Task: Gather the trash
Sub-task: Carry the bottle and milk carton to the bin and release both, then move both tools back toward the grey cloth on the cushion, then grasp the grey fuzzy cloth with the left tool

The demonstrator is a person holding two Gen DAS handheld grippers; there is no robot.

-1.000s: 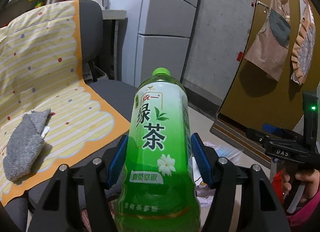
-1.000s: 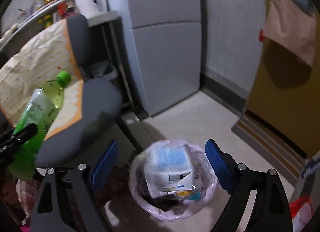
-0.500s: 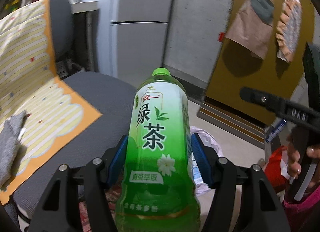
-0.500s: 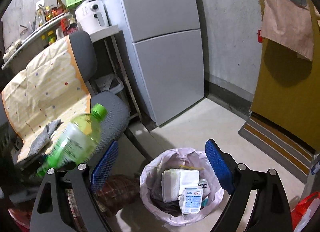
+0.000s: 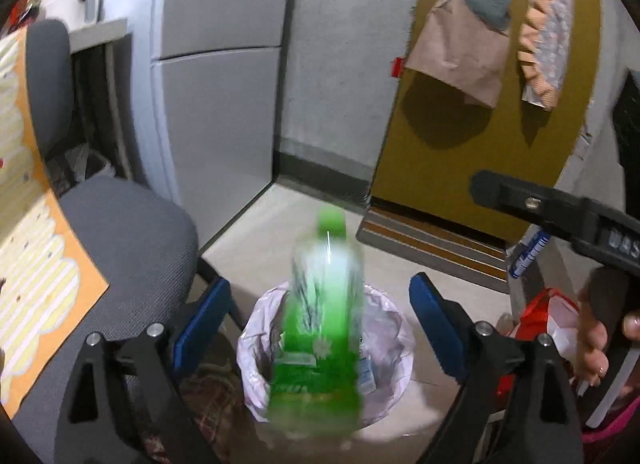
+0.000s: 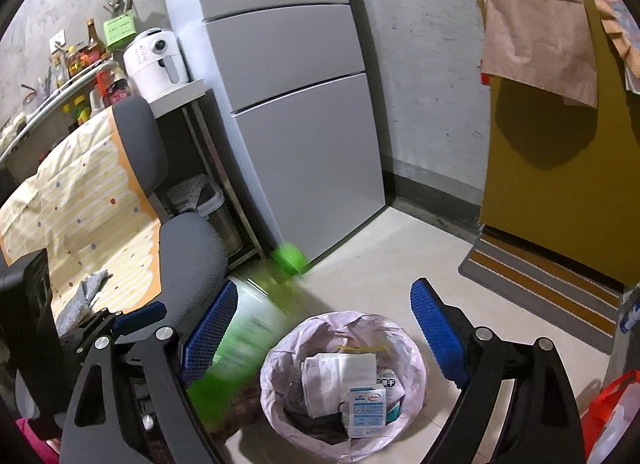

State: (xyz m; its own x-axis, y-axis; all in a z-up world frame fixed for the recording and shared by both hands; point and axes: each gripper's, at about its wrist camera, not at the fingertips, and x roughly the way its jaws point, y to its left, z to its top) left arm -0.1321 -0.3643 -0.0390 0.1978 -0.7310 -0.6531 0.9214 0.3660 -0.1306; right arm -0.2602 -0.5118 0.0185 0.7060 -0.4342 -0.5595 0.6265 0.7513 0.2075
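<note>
A green tea bottle with a green cap is blurred in mid-air, free between my left gripper's open jaws, above the trash bin lined with a pale pink bag. In the right wrist view the bottle falls tilted, to the left of the bin, which holds paper and cartons. My right gripper is open and empty above the bin. The left gripper's blue pad shows at the left.
A grey office chair with a yellow striped cloth stands left of the bin. A grey fridge is behind. A striped doormat lies before a yellow door. A red bag sits at the right.
My left gripper swung right over the bin and opened. The bottle left its pads and is dropping. The right gripper rose a little and stayed open.
</note>
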